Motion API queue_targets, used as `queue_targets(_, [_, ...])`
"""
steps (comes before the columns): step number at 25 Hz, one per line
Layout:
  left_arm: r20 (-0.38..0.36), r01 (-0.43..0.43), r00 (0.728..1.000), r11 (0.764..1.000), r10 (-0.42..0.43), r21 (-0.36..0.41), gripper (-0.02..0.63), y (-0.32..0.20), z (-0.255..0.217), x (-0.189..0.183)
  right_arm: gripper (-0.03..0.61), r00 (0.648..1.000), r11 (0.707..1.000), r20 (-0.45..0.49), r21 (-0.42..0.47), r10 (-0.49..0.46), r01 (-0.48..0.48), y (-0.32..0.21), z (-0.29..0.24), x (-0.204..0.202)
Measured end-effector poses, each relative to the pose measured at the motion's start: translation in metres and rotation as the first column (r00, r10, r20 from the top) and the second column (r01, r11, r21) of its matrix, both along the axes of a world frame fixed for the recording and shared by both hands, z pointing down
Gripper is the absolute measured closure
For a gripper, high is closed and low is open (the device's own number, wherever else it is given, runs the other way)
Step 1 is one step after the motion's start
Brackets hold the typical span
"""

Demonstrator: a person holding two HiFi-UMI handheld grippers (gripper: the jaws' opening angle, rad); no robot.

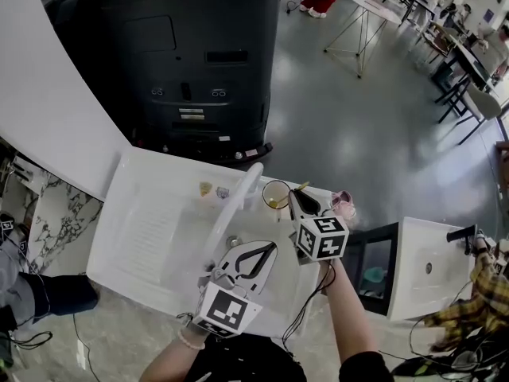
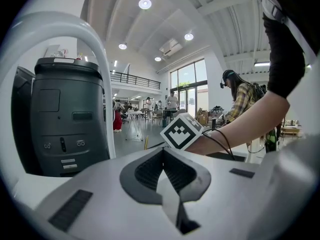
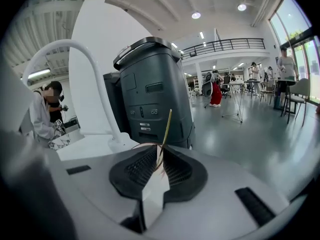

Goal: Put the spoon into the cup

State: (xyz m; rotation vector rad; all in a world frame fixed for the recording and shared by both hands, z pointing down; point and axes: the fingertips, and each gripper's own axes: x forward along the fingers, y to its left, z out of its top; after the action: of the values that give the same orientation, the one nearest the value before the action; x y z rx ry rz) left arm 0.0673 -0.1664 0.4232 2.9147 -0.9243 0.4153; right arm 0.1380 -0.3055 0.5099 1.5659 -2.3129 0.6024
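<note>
as the jaws of the right gripper (image 3: pixel 161 151) clamp the slim gold metal spoon (image 3: pixel 165 129) at the clear glass cup (image 1: pixel 266 189) (left gripper (image 2: pixel 163 151) jaws together, empty), lower it straight before letting go.

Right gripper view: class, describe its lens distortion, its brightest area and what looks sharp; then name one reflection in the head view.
Right gripper view: fisheye with black corners; the window bows and is brightest; the spoon in the right tongs is sharp. Head view: the glossy floor carries pale reflections.
</note>
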Motion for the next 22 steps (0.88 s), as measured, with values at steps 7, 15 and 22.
queue_targets(7, [0.003, -0.005, 1.0, 1.0, 0.005, 0.004, 0.615, 0.002, 0.002, 0.003, 0.503, 0.996, 0.999, 0.085, -0.018, 0.032, -0.031, 0.002, 0.005, 0.006])
queue_targets(15, [0.005, -0.016, 1.0, 1.0, 0.016, -0.006, 0.615, 0.007, 0.005, 0.004, 0.48, 0.991, 0.995, 0.102, 0.045, 0.085, -0.09, 0.016, -0.009, 0.014])
queue_targets(22, [0.005, -0.029, 1.0, 1.0, 0.029, -0.003, 0.615, 0.013, 0.006, -0.001, 0.482, 0.986, 0.978, 0.082, 0.135, 0.146, -0.156, 0.045, -0.032, 0.026])
